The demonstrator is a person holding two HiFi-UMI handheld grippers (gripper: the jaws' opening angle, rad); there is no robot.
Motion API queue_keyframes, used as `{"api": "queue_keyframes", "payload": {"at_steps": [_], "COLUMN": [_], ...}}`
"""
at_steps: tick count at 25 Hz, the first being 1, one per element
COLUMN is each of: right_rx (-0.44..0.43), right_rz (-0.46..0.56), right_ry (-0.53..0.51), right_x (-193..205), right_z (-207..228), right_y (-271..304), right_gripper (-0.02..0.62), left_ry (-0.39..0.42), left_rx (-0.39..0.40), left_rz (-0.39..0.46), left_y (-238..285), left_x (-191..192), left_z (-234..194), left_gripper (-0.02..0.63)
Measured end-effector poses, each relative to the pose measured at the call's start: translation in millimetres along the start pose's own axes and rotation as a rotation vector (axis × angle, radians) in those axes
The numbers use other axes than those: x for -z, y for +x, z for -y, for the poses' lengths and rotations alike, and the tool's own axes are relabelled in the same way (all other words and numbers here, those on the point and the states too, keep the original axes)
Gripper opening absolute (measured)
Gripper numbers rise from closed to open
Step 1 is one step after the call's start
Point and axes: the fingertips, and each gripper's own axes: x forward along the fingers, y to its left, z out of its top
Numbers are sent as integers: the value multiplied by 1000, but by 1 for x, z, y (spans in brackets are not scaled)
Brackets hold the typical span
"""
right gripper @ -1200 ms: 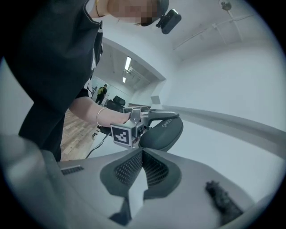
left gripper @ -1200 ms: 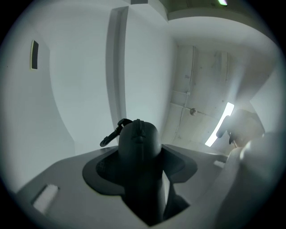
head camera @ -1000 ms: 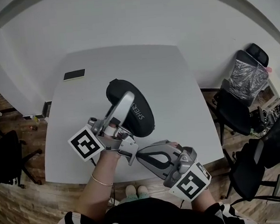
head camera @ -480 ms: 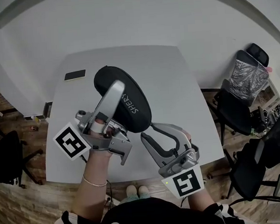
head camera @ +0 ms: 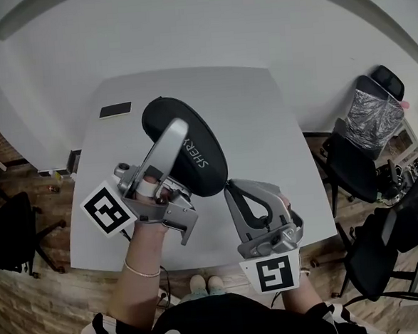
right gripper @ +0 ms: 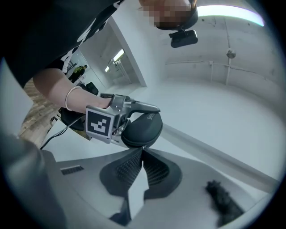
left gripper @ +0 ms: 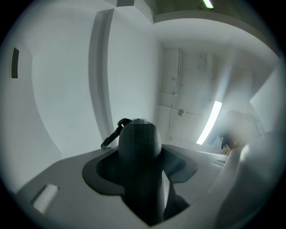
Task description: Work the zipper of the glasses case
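The case (head camera: 197, 156) has a black, matt, smooth shell that looks like cloth. The left gripper (head camera: 175, 133) is smooth grey plastic with a slight sheen. The table (head camera: 262, 116) is pale, matt and smooth. At 8 o'clock the floor (head camera: 33, 310) shows wood grain.

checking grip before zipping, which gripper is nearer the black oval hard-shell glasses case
Left. The left gripper clamps the black glasses case across its middle; the right gripper, jaws closing on nothing visible, points its tips at the case's near end.
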Motion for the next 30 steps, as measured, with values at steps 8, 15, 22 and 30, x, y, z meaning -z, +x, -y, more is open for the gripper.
{"api": "queue_keyframes", "payload": {"at_steps": [8, 15, 22, 30], "right_rx": [-77, -186, -227, -181], "right_rz": [-49, -101, -120, -97], "right_ry": [87, 93, 105, 182], "right_x": [10, 11, 16, 19], "right_z": [-12, -50, -62, -37], "right_y": [1, 0, 4, -11], "right_gripper": [6, 6, 6, 8], "left_ry": [89, 83, 77, 85], "left_rx": [-60, -92, -113, -234], "left_rz": [28, -2, -40, -64], "left_y": [-6, -5, -9, -40], "left_x": [2, 18, 28, 22], "left_z": [-6, -19, -27, -54], "left_gripper": [261, 259, 259, 261]}}
